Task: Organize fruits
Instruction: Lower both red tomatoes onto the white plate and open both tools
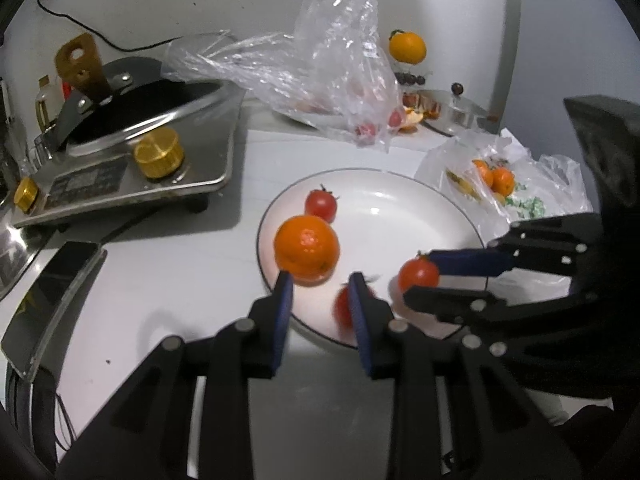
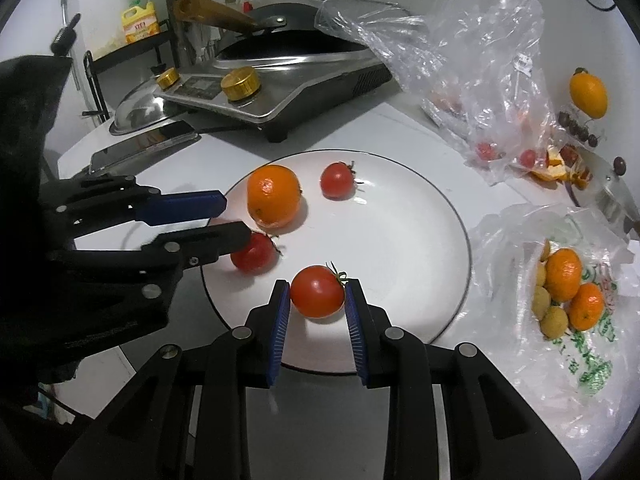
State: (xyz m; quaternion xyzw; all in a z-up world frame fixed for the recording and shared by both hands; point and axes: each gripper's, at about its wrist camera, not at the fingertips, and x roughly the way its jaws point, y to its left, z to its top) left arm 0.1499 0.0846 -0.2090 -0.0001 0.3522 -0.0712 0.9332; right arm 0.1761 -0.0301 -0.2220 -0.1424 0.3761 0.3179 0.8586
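A white plate (image 2: 420, 208) holds an orange (image 2: 273, 195) and three small tomatoes. My right gripper (image 2: 318, 292) is shut on one tomato (image 2: 317, 291) at the plate's near edge; it also shows in the left wrist view (image 1: 419, 274). My left gripper (image 1: 320, 284) is open over the plate's left edge, just in front of the orange (image 1: 306, 249). A tomato (image 1: 343, 307) lies by its right finger, blurred. In the right wrist view this tomato (image 2: 254, 254) lies under the left gripper (image 2: 236, 220). The third tomato (image 2: 337, 180) lies at the plate's far side.
A steel cooker (image 2: 288, 80) with a pan stands behind the plate. A clear bag (image 2: 472, 80) with small tomatoes lies at the back right. A printed bag (image 2: 568, 292) with oranges and small yellow fruits lies right of the plate. A phone (image 2: 140, 148) lies at the left.
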